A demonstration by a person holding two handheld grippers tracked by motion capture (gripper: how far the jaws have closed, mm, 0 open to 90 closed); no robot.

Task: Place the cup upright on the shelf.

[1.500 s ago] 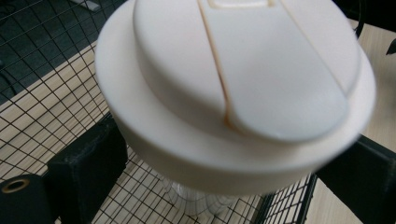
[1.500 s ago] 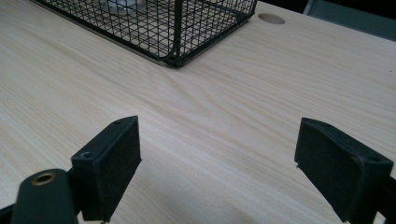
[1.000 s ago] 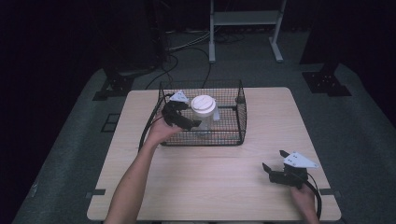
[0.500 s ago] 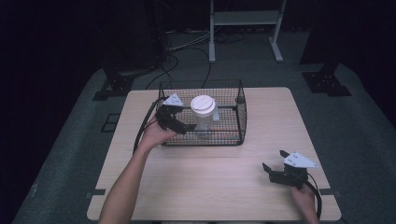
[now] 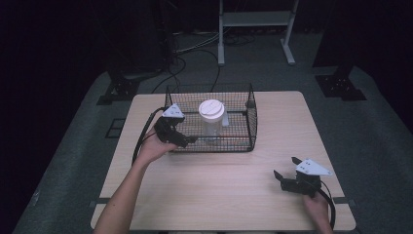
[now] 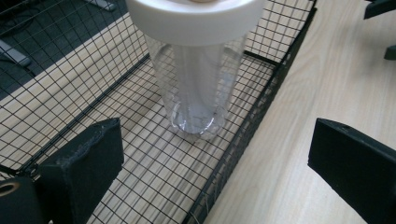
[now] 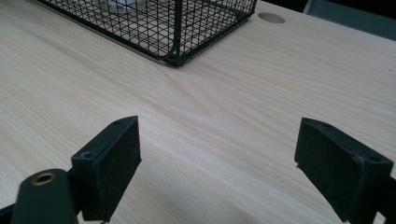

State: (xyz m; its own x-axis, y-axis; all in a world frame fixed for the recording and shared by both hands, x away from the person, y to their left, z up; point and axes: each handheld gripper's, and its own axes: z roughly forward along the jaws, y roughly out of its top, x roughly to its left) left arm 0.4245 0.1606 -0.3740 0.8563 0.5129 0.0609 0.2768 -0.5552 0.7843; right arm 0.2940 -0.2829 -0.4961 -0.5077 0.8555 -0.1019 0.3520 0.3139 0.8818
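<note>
- Left gripper (image 5: 187,140): jaws released, straddling the near-left rim of the wire basket (image 5: 251,122).
- Bottle (image 5: 212,122): upright inside the basket.
- Right gripper (image 5: 282,176): released, resting on the counter (image 5: 219,190).

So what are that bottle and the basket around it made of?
The clear bottle with white lid looks like thin glossy plastic: the mesh floor shows through its wall. The black wire basket looks like coated metal mesh, matt, with thin welded grid lines.

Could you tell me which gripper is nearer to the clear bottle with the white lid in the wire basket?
Left. The left gripper hangs over the wire basket's front left corner, beside the clear bottle, jaws open. The right gripper is at the table's near right corner.
</note>
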